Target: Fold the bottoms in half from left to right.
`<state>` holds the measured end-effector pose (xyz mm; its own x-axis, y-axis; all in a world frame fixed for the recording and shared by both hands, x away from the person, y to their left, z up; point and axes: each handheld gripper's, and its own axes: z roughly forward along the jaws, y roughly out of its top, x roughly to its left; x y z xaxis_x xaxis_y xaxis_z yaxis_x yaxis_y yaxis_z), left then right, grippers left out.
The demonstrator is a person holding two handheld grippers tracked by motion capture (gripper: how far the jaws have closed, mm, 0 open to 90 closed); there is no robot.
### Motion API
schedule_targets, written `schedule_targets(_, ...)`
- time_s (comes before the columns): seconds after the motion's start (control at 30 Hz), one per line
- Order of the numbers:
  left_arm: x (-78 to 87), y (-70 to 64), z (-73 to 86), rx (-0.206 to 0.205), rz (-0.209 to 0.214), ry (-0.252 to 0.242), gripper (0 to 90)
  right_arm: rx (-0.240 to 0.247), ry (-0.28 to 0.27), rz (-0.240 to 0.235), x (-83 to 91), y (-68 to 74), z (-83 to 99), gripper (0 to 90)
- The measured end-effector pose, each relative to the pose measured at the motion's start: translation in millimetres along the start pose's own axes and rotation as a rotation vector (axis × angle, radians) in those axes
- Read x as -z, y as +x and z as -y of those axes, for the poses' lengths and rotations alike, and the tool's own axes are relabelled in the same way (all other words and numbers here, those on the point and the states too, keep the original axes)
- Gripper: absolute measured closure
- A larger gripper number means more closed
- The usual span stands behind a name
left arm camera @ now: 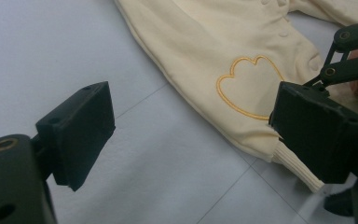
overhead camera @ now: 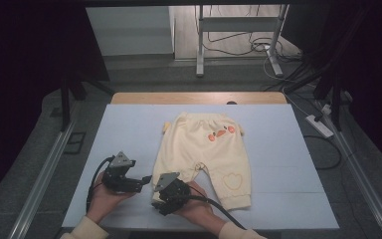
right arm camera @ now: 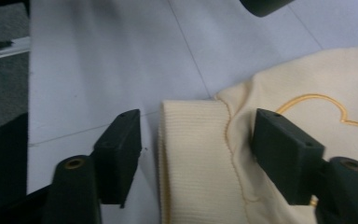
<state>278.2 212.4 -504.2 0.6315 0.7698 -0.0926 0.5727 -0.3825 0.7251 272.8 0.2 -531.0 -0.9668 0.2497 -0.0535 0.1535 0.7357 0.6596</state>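
Baby trousers (overhead camera: 204, 152) flat on counter (overhead camera: 129, 124), right tongs (right arm camera: 196, 154) agape astride ribbed cuff (right arm camera: 193, 154), left tongs (left arm camera: 191, 135) agape nearby; next, likely closing on cuff.

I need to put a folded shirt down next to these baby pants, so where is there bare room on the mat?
The white mat is bare left of the cream pants, and again right of them toward the mat's right edge. It is crowded at the near edge: the left gripper and right gripper sit by the near-left leg cuff.
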Motion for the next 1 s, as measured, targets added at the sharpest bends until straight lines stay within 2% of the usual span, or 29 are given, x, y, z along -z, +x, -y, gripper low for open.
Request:
schedule_targets(0.23,0.4,0.5,0.2,-0.001,-0.001,-0.001,13.3,0.012,0.009,0.027,4.1,-4.3,1.5,59.0)
schedule_targets(0.4,-0.2,1.7,-0.8,0.005,0.002,-0.006,13.3,-0.003,-0.014,0.017,10.3,-9.5,3.0,73.9)
schedule_targets(0.63,-2.6,3.7,-10.2,-0.001,0.001,-0.019,13.3,0.009,-0.013,0.021,14.3,-9.0,1.7,78.7)
schedule_targets(0.9,-8.0,11.5,-21.3,0.017,0.001,-0.038,14.1,-0.012,-0.021,-0.017,15.1,-13.0,2.8,79.4)
schedule_targets(1.0,-10.5,11.7,-27.3,0.008,0.008,-0.038,14.3,-0.017,-0.015,-0.021,16.1,-14.2,2.8,79.5)
